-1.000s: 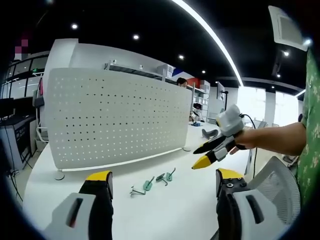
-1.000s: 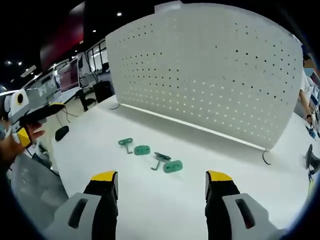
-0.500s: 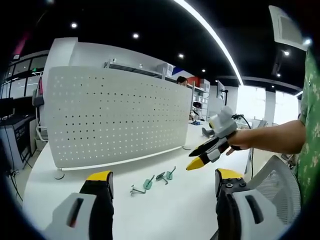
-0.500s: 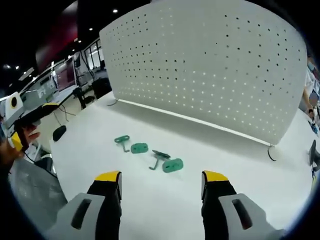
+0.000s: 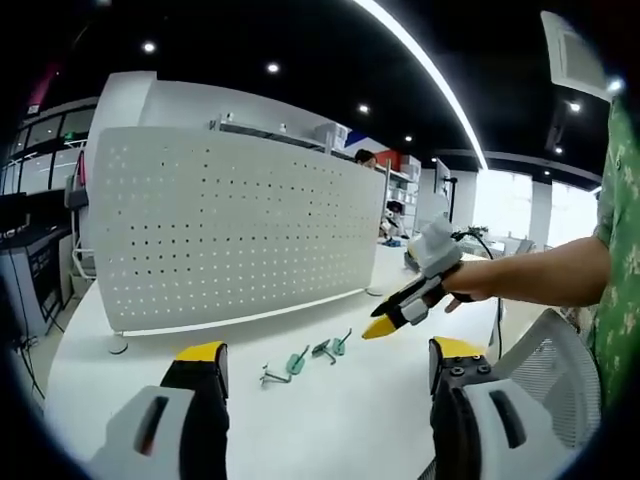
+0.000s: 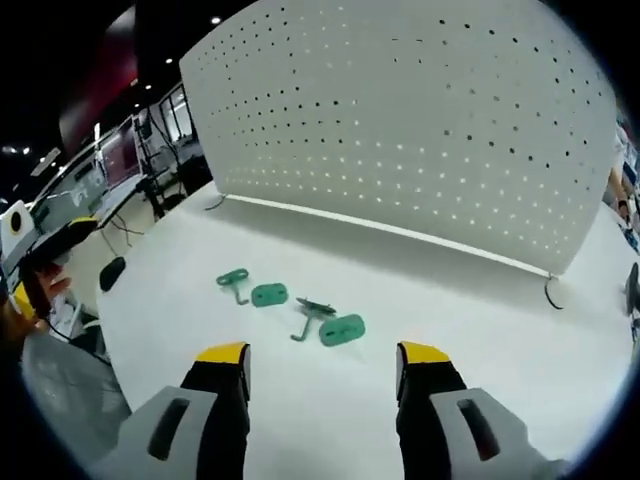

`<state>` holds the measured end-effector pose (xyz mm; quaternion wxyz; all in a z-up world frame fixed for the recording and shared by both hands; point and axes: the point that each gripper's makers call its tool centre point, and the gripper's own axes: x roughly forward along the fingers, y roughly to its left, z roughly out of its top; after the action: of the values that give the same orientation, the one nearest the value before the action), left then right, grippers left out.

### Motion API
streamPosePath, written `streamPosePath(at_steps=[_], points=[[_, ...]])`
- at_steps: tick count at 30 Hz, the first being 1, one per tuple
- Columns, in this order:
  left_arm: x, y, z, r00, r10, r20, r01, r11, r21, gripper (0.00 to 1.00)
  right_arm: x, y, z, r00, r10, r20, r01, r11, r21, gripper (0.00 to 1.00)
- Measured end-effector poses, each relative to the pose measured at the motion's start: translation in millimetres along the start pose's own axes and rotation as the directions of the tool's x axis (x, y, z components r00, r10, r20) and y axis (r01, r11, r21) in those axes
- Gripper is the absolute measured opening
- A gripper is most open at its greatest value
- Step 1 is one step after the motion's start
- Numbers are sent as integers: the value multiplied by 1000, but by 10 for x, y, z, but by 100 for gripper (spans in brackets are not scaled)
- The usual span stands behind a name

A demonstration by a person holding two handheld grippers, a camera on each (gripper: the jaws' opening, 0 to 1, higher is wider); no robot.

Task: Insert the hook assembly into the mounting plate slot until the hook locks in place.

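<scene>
Left gripper view: left gripper (image 5: 315, 372), jaws wide apart and holding nothing, above the white desk (image 5: 150, 400); green hook parts (image 5: 297, 365) lie before the pegboard (image 5: 230, 230). The right gripper (image 5: 385, 322) hovers nearby. Right gripper view: right gripper (image 6: 322, 362), jaws apart, empty, just short of the hook parts (image 6: 342, 329).

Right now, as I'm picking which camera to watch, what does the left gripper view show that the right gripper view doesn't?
Left gripper view: the right gripper, held in a hand, and a green sleeve. Right gripper view: desks with screens past the table. Both: the white pegboard, green hooks lying on the table, untouched.
</scene>
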<state>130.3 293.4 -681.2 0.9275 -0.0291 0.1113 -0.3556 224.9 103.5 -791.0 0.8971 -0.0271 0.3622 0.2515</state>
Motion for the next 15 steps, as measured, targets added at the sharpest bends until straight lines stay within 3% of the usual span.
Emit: streamPosePath(at_steps=[15], points=[[12, 9, -21, 1000, -1, -9, 1, 1000, -4, 83, 197, -58, -26, 1000, 0, -25, 1, 999, 47, 48]])
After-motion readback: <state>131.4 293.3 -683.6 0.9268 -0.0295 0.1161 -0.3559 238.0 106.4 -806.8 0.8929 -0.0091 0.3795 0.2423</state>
